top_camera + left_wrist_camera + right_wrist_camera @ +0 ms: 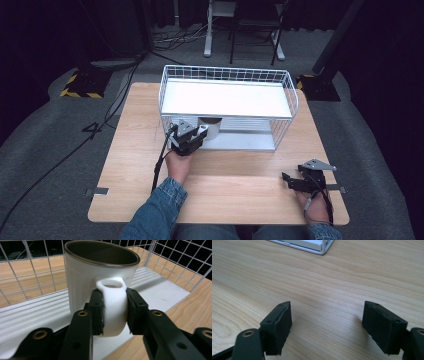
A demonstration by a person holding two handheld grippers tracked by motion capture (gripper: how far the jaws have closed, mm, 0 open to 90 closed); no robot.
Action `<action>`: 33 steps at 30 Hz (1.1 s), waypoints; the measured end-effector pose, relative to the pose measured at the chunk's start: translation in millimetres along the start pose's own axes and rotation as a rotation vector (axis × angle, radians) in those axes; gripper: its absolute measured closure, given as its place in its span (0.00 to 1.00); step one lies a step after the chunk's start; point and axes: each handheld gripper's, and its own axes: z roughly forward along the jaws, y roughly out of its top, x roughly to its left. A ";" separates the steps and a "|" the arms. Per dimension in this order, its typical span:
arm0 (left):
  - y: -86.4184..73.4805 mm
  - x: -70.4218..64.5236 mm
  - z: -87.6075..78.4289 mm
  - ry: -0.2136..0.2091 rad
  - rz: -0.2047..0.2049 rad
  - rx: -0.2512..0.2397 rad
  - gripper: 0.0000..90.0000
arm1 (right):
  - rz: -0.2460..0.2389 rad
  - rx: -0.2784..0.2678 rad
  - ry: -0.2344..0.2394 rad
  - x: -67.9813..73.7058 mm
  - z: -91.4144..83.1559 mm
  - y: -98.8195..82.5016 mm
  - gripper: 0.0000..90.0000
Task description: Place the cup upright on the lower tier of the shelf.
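High view: one mug (212,128), two grippers (189,136) (300,179)

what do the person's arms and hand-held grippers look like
Both hand-held grippers are black with blocky jaws and brass-coloured rivets. The left hand-held gripper trails a black cable. The right hand-held gripper carries a grey three-cornered plate on top. The person wears blue denim sleeves.

Left tool (115,312) jaws nearly closed, right tool (327,325) jaws spread wide, hand low.

No readable text, label or number appears, as far as visible.
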 end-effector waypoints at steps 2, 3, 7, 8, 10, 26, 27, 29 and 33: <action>0.1 1.2 0.3 -0.008 -0.014 0.003 0.57 | 0.000 0.000 0.000 0.0 0.0 0.0 0.27; 0.4 1.4 0.4 -0.012 -0.020 0.007 0.55 | 0.000 0.000 0.000 0.0 0.0 0.0 0.27; 1.0 -1.2 0.3 -0.005 -0.002 0.021 0.50 | 0.000 0.000 0.000 0.0 0.0 0.0 0.27; 1.2 -1.5 -0.1 -0.004 0.003 0.025 0.49 | 0.000 0.000 0.000 0.0 0.0 0.0 0.27; 1.5 -2.1 -0.9 0.001 0.002 0.026 0.46 | 0.000 0.000 0.000 0.0 0.0 0.0 0.27; 7.9 -12.2 -35.2 0.053 0.041 -0.015 0.37 | 0.000 0.000 0.000 0.0 0.0 0.0 0.27; 8.1 -13.8 -38.1 0.051 0.042 -0.014 0.37 | 0.000 0.000 0.000 0.0 0.0 0.0 0.27; 8.0 -15.9 -44.8 0.044 0.046 -0.014 0.37 | 0.000 0.000 0.001 0.2 -0.1 0.0 0.27; 9.4 -19.1 -61.9 0.030 0.048 -0.015 0.37 | -0.001 0.000 0.003 0.2 -0.1 0.0 0.27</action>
